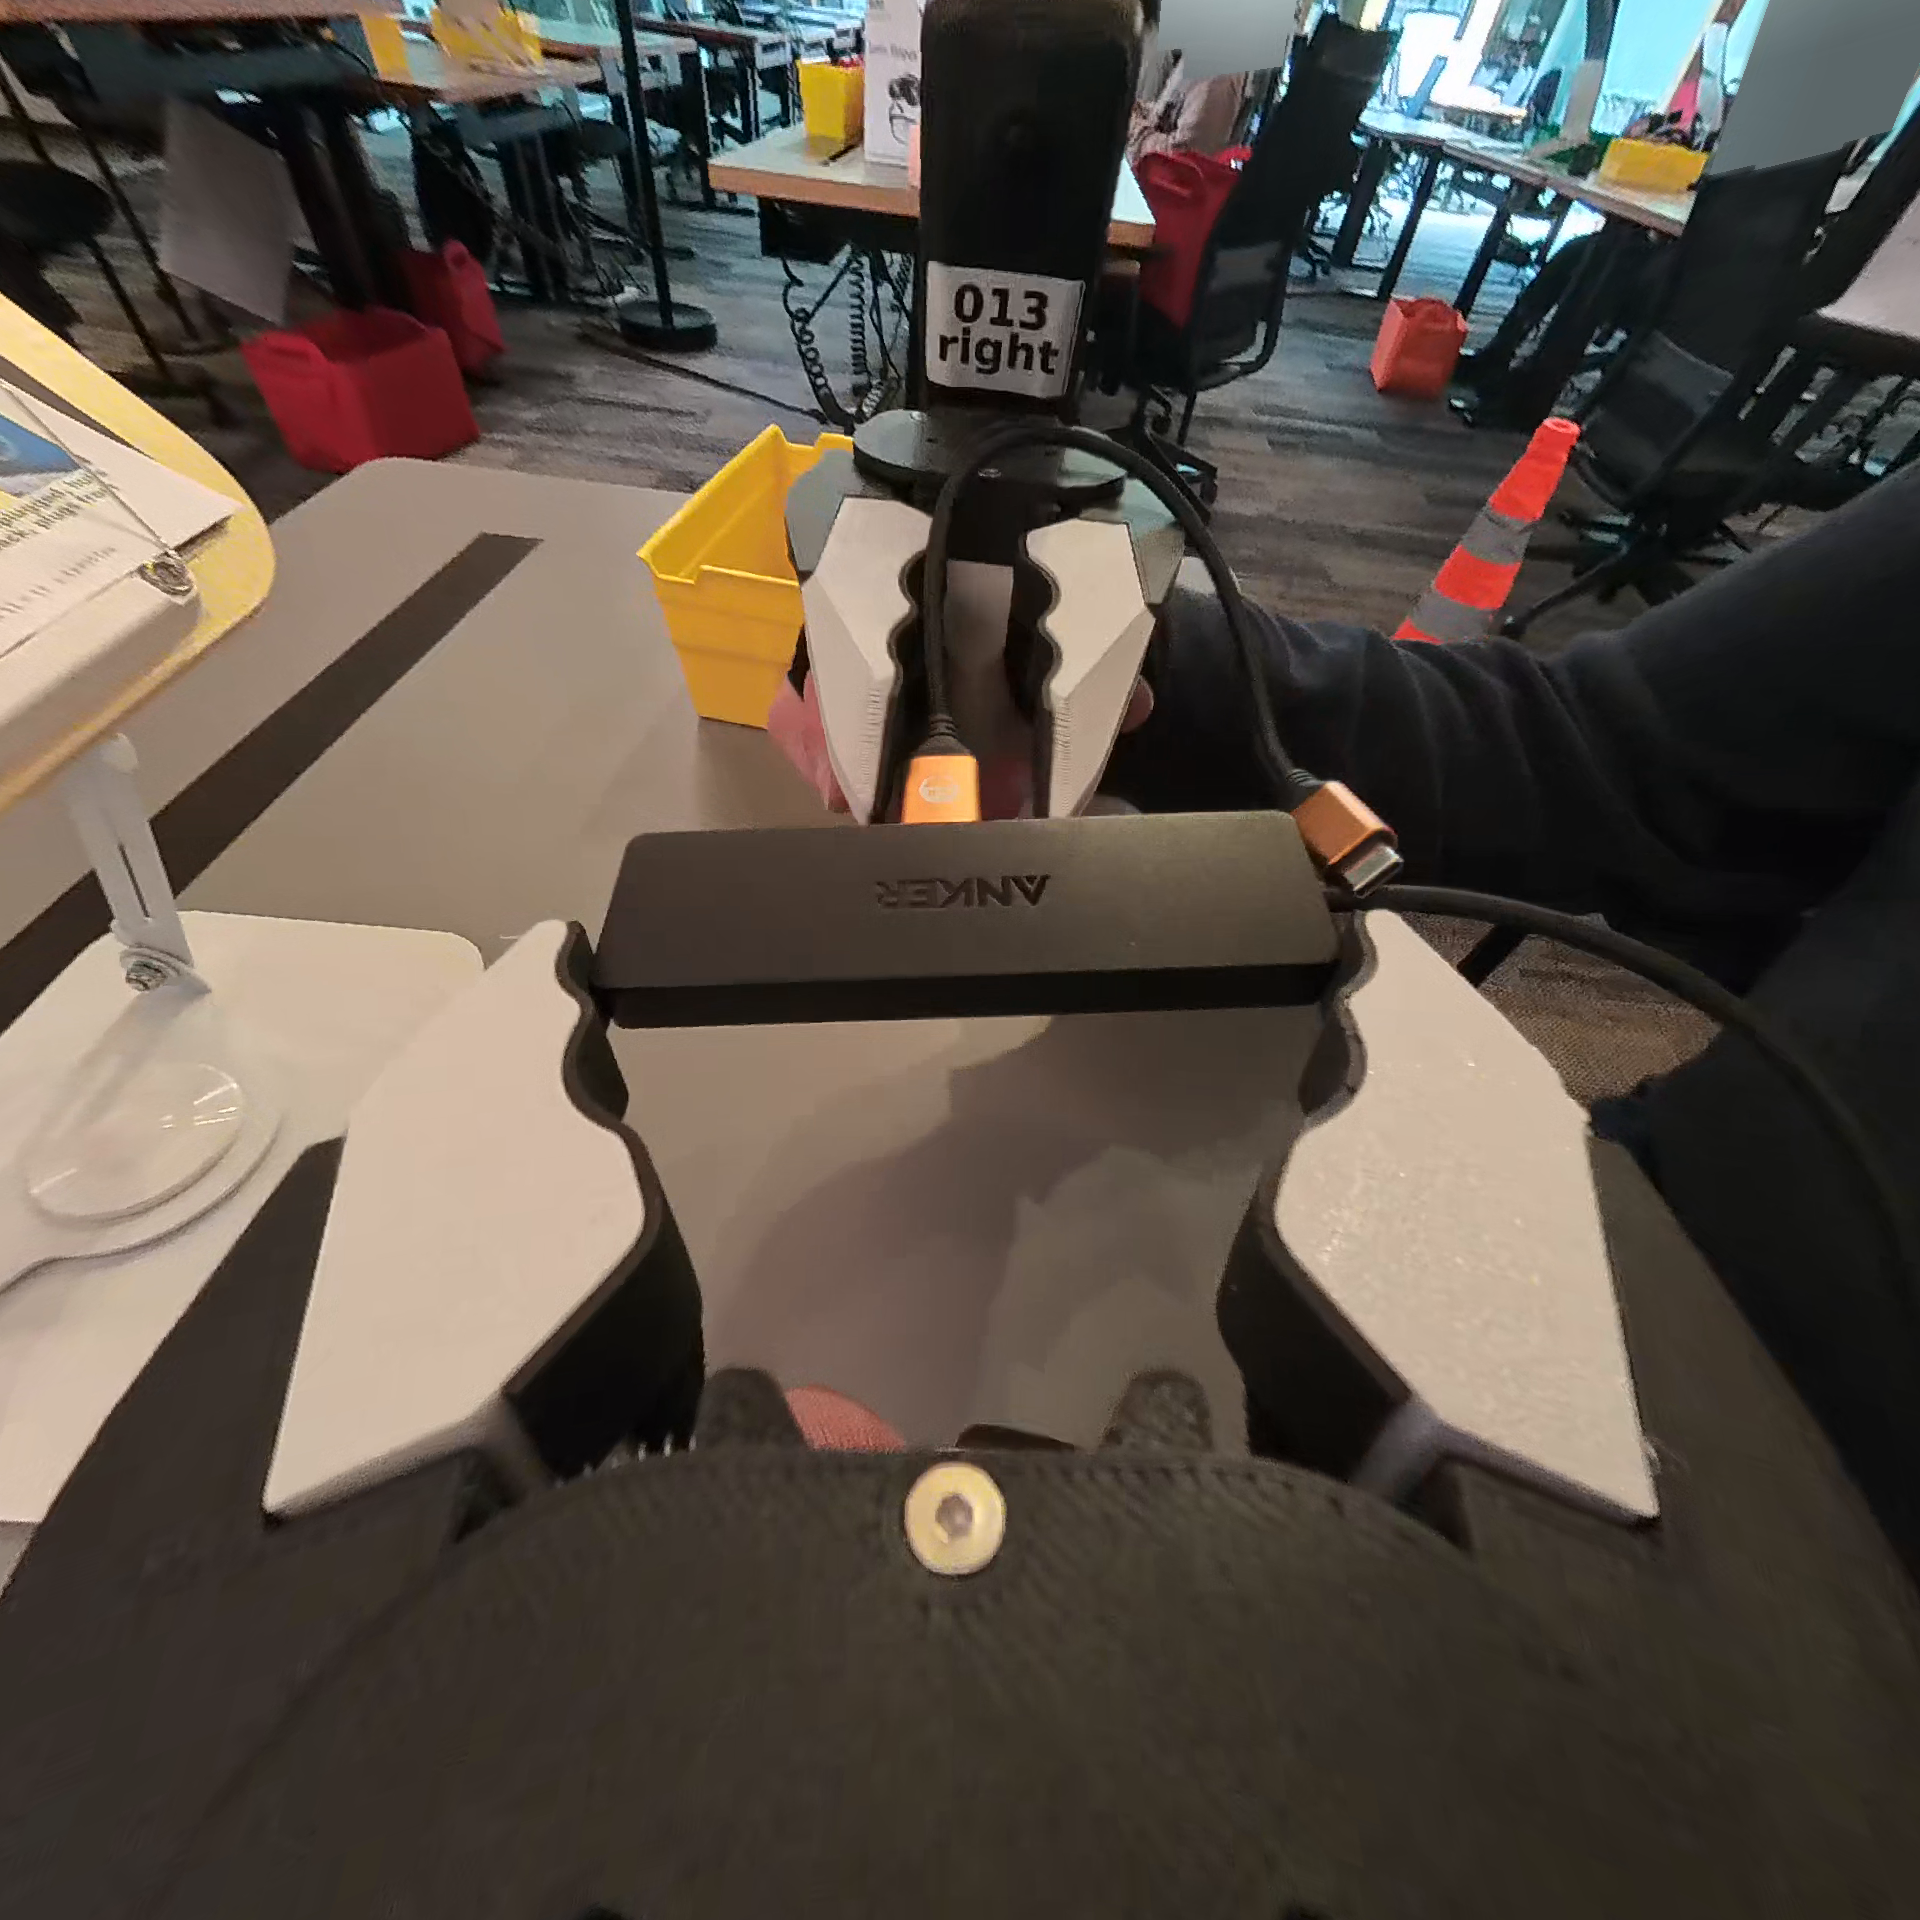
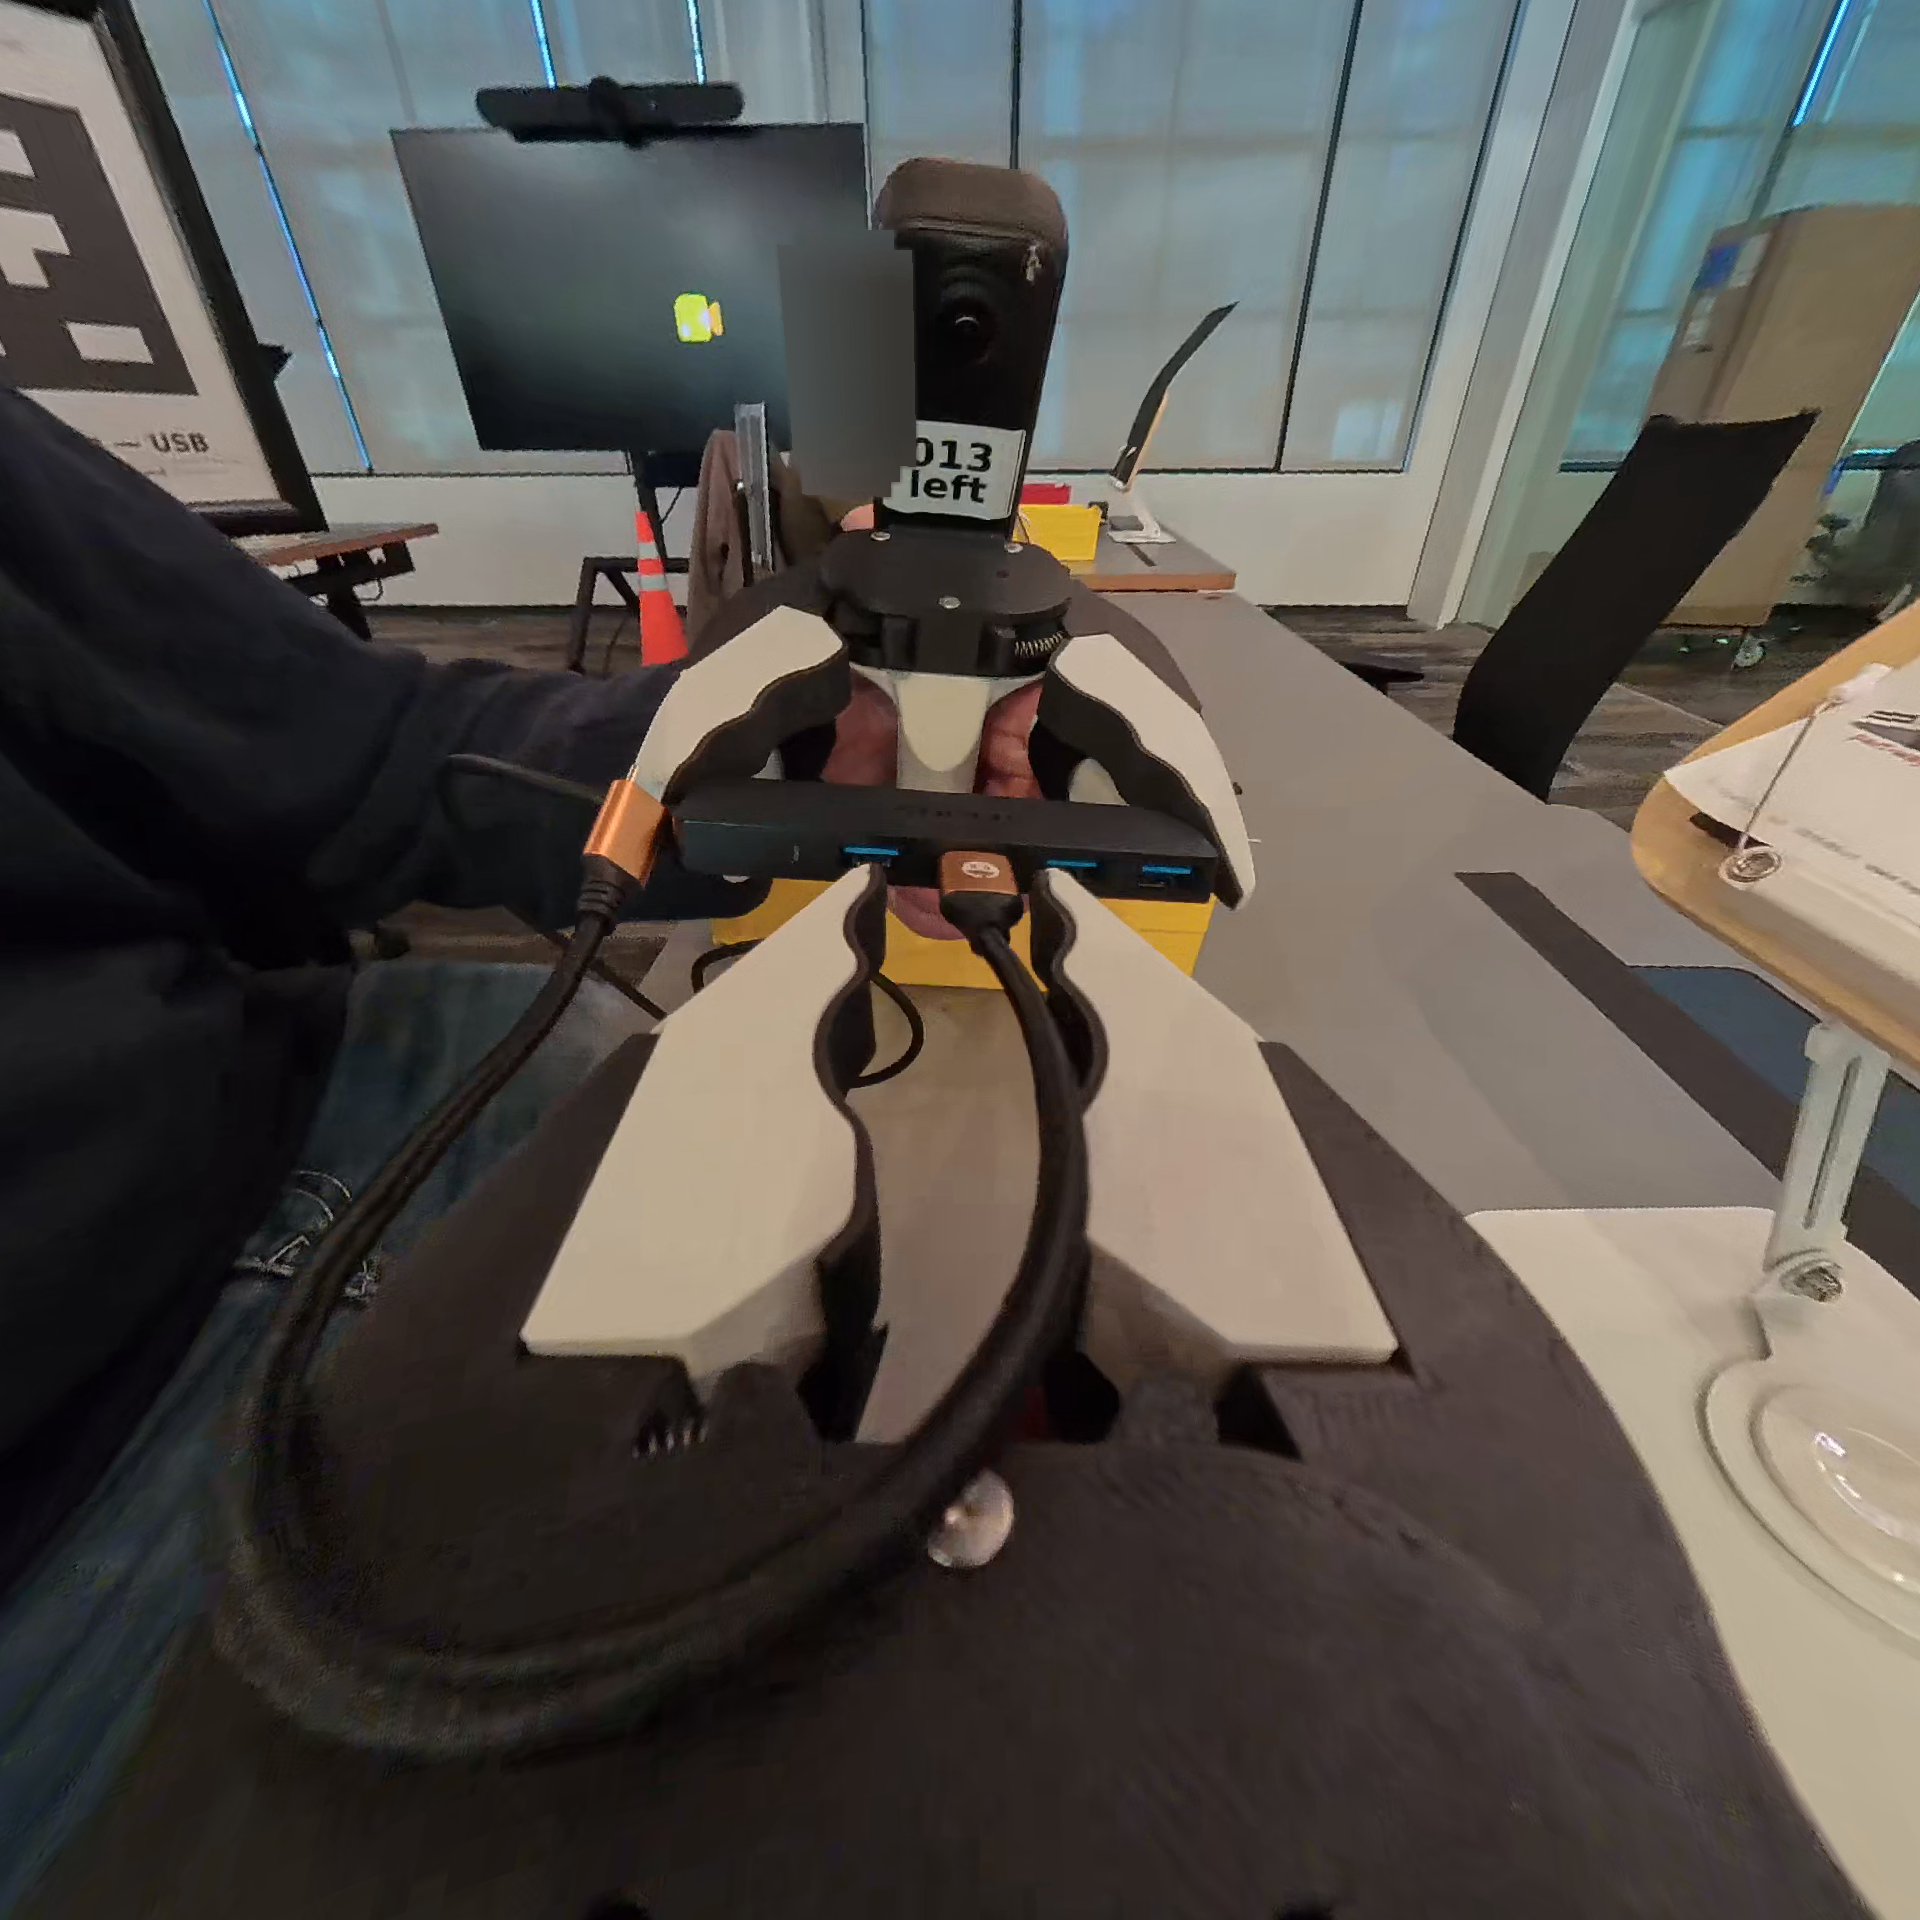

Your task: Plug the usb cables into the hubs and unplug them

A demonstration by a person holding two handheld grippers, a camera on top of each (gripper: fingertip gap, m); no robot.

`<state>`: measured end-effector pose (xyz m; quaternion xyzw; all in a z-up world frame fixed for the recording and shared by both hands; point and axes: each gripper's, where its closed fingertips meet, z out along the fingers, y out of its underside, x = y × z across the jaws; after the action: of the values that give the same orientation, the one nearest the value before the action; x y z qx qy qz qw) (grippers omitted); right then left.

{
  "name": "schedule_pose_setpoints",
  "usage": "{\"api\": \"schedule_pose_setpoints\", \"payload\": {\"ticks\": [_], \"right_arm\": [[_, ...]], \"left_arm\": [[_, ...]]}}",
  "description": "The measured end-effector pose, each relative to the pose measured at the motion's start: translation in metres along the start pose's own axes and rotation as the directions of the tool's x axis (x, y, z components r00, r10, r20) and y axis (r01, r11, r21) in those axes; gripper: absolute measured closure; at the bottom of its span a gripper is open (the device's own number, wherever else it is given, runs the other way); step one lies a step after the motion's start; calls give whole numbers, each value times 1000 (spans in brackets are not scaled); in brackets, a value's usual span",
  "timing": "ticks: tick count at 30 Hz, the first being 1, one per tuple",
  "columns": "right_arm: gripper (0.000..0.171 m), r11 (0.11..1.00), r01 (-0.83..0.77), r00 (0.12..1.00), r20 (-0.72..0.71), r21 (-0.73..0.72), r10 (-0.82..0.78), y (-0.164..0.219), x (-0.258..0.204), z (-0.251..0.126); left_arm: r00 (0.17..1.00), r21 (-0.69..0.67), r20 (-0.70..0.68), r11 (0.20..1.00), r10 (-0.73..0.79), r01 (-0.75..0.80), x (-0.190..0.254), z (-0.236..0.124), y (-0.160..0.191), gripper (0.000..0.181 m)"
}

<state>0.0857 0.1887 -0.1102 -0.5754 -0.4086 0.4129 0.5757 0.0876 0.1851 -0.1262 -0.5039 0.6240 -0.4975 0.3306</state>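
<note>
My left gripper (image 1: 966, 940) is shut on the two ends of a black USB hub (image 1: 966, 904) and holds it level above the grey table (image 1: 436, 717). The hub (image 2: 1101, 831) shows its blue ports in the right wrist view. An orange USB plug (image 2: 977, 881) on a black braided cable (image 2: 1039, 1091) sits in one of the middle ports. My right gripper (image 2: 954, 888) faces the hub with its fingers slightly apart on either side of the plug (image 1: 938, 790), with a gap on one side. The cable's other orange connector (image 1: 1351, 831) hangs free by the hub's end.
A yellow bin (image 1: 727, 623) stands on the table behind the hub. A white stand with a clipboard (image 1: 135, 935) is at the left, and shows on the right in the right wrist view (image 2: 1818, 1143). A person's dark sleeve (image 1: 1558, 748) reaches in. An orange cone (image 1: 1496, 540) stands on the floor. The tips of both grippers are at nearly the same place.
</note>
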Motion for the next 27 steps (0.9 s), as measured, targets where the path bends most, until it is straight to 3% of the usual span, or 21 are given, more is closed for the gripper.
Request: {"api": "schedule_pose_setpoints", "payload": {"ticks": [4, 27], "right_arm": [[157, 1000, -6, 1000, 11, 10, 6, 1, 1, 2], [158, 999, 39, 998, 57, 20, -40, 17, -36, -2]], "left_arm": [[1000, -9, -23, 1000, -2, 2, 3, 2, 1, 54], [998, -3, -65, 1000, 11, -11, 37, 7, 16, 55]]}}
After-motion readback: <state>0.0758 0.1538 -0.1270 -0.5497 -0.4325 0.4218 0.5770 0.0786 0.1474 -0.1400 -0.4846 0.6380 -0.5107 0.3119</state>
